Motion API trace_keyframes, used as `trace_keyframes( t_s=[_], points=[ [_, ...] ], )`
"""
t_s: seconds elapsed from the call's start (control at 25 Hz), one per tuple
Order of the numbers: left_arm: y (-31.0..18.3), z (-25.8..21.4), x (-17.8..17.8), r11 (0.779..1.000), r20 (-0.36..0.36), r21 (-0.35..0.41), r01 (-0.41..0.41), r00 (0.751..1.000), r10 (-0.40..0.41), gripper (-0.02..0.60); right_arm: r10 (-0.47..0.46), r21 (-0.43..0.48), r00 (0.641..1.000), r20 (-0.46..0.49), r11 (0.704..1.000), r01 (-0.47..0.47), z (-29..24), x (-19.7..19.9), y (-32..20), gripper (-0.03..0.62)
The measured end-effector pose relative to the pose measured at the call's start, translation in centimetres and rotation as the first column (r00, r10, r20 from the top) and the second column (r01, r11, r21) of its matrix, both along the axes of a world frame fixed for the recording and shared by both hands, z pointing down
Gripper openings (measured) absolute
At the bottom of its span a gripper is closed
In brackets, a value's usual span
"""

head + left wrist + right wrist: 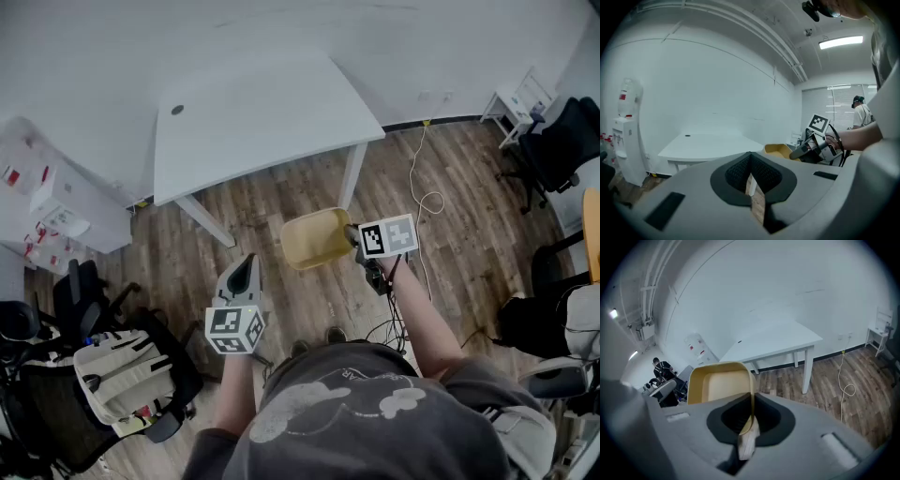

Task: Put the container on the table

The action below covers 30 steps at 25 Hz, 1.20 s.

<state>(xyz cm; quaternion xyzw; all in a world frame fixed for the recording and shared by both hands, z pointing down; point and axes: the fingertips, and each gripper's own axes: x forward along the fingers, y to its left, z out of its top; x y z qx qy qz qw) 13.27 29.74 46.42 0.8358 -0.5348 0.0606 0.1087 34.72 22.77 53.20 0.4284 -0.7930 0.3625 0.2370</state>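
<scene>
Yellow plastic tub-shaped container (314, 239) up in the air, pinched by its rim in right gripper (352, 236), over brown wood-plank floor (450, 244), just short of white table (253, 112). Left gripper (246, 269) clenched on nothing, apart from container.

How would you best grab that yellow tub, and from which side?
Pinch the thin side wall of the shallow yellow plastic container at its rim, from the side nearest you, one jaw inside and one outside. It is open-topped and looks too wide to span; the right claw holds it that way.
</scene>
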Motion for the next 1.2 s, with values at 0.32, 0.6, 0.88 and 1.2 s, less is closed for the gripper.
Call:
trace_keyframes(
  t_s=[0.32, 0.6, 0.88, 1.2],
  points=[
    [0.8, 0.6, -0.1, 1.0, -0.023, -0.009, 0.021, 1.0, -0.021, 0.001, -0.004, -0.017, 1.0, 0.017, 1.0, 0.004, 0.6, 0.3, 1.5, 0.012],
    [0.6, 1.2, 1.2, 0.999, -0.022, -0.037, 0.028, 0.999, -0.029, 0.002, -0.018, -0.026, 1.0, 0.021, 0.999, 0.019, 0.9, 1.5, 1.5, 0.011],
    [0.4, 2.0, 2.7, 0.996, -0.013, -0.061, 0.058, 0.998, -0.059, 0.0, -0.037, -0.026, 0.997, 0.072, 0.999, 0.039, 1.0, 2.5, 0.8, 0.012],
    [-0.2, 2.1, 5.2, 0.994, 0.001, -0.055, 0.093, 0.996, -0.093, 0.001, -0.055, -0.027, 0.994, 0.094, 0.998, 0.057, 1.7, 5.0, -0.8, 0.012]
  ],
)
